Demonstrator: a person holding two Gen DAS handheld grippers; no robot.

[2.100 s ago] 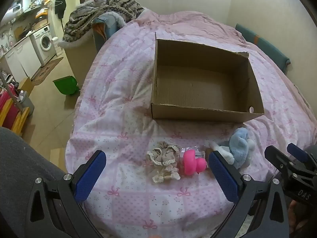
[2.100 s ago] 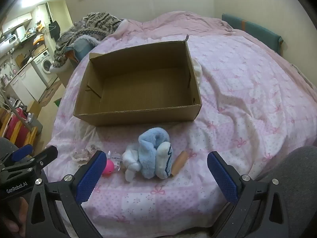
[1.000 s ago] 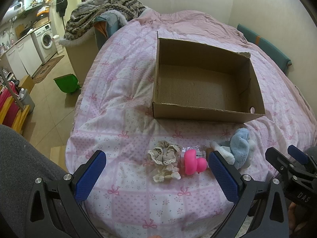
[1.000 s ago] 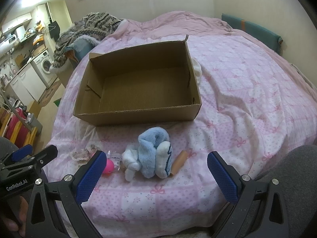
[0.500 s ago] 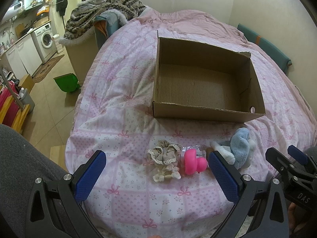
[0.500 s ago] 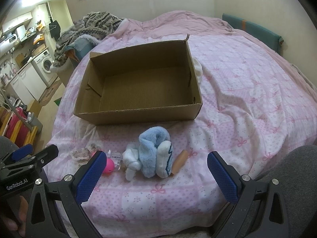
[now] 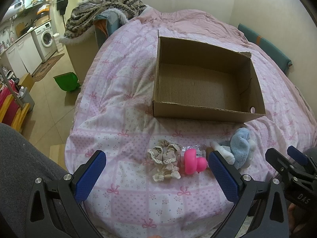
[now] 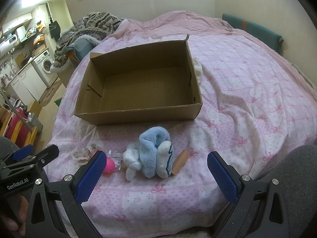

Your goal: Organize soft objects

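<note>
An empty open cardboard box sits on the pink bedspread. In front of it lie beige lace scrunchies, a pink soft toy, a small clear packet, a blue and white plush and a tan cylinder. My left gripper is open and empty, just short of the scrunchies and pink toy. My right gripper is open and empty, just short of the plush.
The bed drops off at its left edge to a tiled floor with a green bin. A cat lies on a striped blanket at the back left. A teal cushion lines the far right wall.
Both views have shifted very slightly; the objects and the box lie where they were. Both grippers stay open.
</note>
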